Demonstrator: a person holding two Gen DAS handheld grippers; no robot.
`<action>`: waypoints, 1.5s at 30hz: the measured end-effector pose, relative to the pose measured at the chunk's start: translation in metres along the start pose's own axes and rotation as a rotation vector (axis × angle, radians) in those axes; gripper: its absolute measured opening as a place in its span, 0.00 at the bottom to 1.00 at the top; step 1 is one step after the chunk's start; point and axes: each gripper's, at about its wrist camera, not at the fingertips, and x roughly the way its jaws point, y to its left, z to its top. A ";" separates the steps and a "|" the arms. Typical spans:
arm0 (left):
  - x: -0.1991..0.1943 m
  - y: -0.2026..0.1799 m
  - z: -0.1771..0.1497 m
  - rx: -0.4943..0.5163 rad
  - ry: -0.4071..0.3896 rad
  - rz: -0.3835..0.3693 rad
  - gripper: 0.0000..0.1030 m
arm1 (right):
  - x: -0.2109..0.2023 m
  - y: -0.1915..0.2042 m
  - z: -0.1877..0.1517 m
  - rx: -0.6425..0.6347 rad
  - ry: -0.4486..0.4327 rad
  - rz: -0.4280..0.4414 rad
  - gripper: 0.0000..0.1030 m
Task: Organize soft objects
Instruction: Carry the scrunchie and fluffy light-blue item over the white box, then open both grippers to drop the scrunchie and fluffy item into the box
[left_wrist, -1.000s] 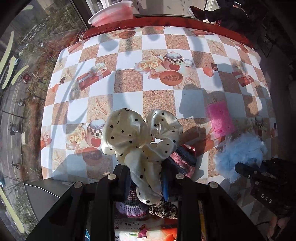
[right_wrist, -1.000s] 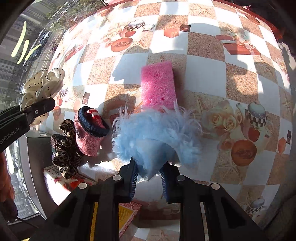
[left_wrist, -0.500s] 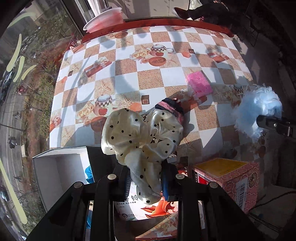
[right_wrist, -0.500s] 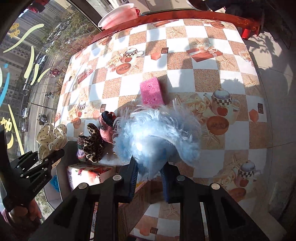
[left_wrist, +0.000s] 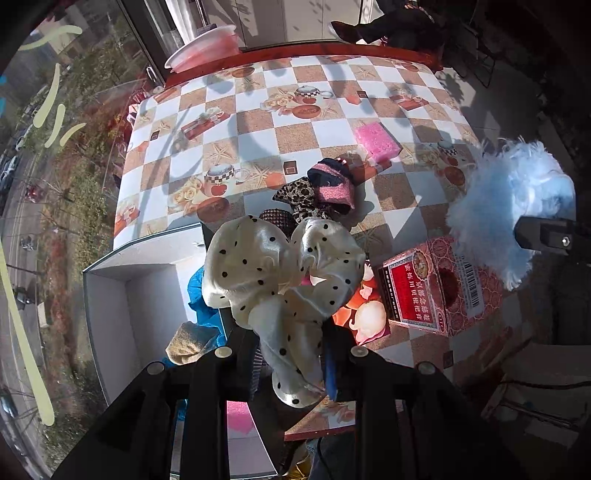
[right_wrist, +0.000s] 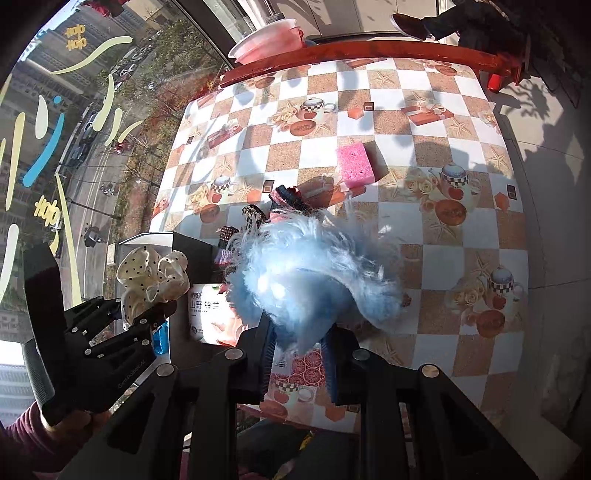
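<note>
My left gripper (left_wrist: 291, 358) is shut on a cream satin scrunchie with black dots (left_wrist: 280, 269), held in the air over the near table edge and an open white box (left_wrist: 122, 295). In the right wrist view the same scrunchie (right_wrist: 151, 277) shows at the left. My right gripper (right_wrist: 298, 354) is shut on a fluffy light-blue puff (right_wrist: 314, 277), also lifted; the puff (left_wrist: 506, 206) appears at the right of the left wrist view. On the checked tablecloth (left_wrist: 258, 125) lie a pink sponge (left_wrist: 376, 140), a pink knitted band (left_wrist: 332, 184) and a leopard-print scrunchie (left_wrist: 299, 195).
A red patterned carton (left_wrist: 439, 284) and a flowered box (right_wrist: 210, 310) sit below the table's near edge. The white box holds blue and tan soft things (left_wrist: 195, 325). A pink basin (right_wrist: 266, 40) stands beyond the far edge. A window runs along the left.
Both grippers have risen and pulled back from the table with their soft items. The table looks smaller, and the boxes below its near edge have come into view.
</note>
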 end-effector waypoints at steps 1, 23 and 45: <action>-0.001 0.004 -0.005 -0.008 0.000 0.000 0.28 | 0.001 0.008 -0.002 -0.010 0.004 0.003 0.23; -0.014 0.114 -0.076 -0.314 -0.041 0.056 0.28 | 0.040 0.166 -0.008 -0.318 0.097 0.036 0.23; -0.006 0.163 -0.106 -0.462 -0.026 0.091 0.28 | 0.074 0.231 -0.005 -0.460 0.150 0.027 0.23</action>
